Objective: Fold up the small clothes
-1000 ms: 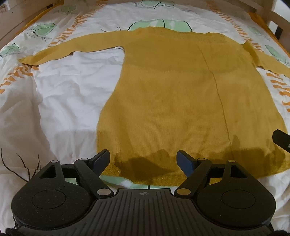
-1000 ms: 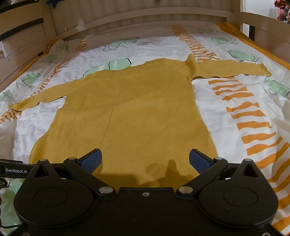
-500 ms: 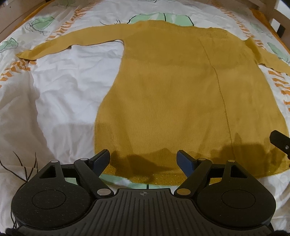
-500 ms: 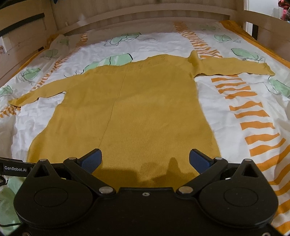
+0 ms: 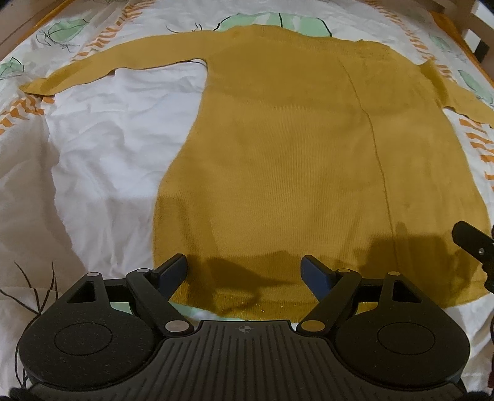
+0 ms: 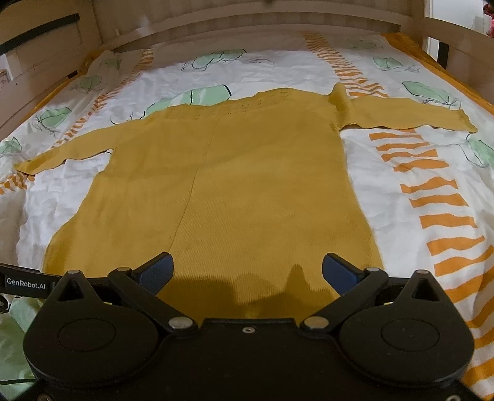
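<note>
Bed frame [image 6: 216, 18]: pale wood; its headboard runs across the far end, ahead of both grippers, and side rails rise on either flank.

Bedsheet [image 5: 102, 148]: white, rumpled, printed with green leaves and orange stripe bands; it covers the bed under and all around both grippers.

Sweater [image 5: 308, 154]: mustard-yellow knit, spread flat on the bedsheet with hem nearest the grippers and neckline at the far end. A dark crease line runs lengthwise down the body. In the right wrist view the sweater [image 6: 247, 185] fills the middle ground straight ahead of the gripper.

Left sleeve [image 5: 102, 68]: stretched out flat, far ahead and to the left of the left gripper, cuff lying on the sheet.

Right sleeve [image 6: 401, 115]: stretched out flat, far ahead and to the right of the right gripper, with a small fold at the shoulder.

Hem [image 5: 253, 303]: a glittery band just below and between the left gripper's fingers, with a strip of green print showing beneath it.

Left gripper [image 5: 244, 271]: fingers spread wide, nothing between the blue pads; poised over the hem's left part, its shadow falling on the knit.

Right gripper [image 6: 247, 271]: fingers spread wide, pinching nothing; poised over the hem's right part, shadow on the fabric directly ahead. Whether either gripper touches the cloth cannot be told.

Label [image 6: 26, 283]: white "GenRobot.AI" lettering on a black bar, just left of the right gripper.
</note>
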The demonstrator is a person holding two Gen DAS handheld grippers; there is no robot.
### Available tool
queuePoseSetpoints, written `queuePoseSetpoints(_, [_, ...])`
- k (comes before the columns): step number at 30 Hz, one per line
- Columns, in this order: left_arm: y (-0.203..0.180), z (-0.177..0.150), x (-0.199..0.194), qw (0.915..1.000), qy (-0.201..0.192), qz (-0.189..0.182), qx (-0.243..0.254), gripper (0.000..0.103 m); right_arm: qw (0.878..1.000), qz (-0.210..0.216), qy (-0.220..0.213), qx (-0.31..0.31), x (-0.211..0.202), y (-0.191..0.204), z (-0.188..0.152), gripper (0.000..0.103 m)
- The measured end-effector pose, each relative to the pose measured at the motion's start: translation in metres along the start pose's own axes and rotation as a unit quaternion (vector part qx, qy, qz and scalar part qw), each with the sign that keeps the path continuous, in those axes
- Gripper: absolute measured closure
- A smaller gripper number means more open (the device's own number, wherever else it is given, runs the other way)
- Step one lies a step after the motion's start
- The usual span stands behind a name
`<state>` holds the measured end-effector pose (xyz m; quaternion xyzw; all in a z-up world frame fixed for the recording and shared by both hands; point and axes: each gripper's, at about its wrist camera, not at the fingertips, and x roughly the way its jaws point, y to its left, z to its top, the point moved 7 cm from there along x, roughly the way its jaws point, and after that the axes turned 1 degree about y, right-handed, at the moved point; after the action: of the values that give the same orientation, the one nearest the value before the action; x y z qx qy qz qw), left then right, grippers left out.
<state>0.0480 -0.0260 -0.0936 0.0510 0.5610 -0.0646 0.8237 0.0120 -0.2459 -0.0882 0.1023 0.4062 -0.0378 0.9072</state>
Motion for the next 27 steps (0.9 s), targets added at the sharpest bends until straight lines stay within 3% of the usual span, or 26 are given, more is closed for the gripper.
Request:
queuePoseSetpoints(15, [0.000, 0.027, 0.012, 1.0000, 0.009, -0.002, -0.004, 0.023, 1.000, 0.007, 0.006, -0.020, 0.021, 0.001, 0.018, 0.001])
queuePoseSetpoints(27, [-0.005, 0.085, 0.022, 0.9996, -0.029, 0.001, -0.001, 0.023, 0.999, 0.034, 0.002, 0.002, 0.043, -0.020, 0.052, 0.001])
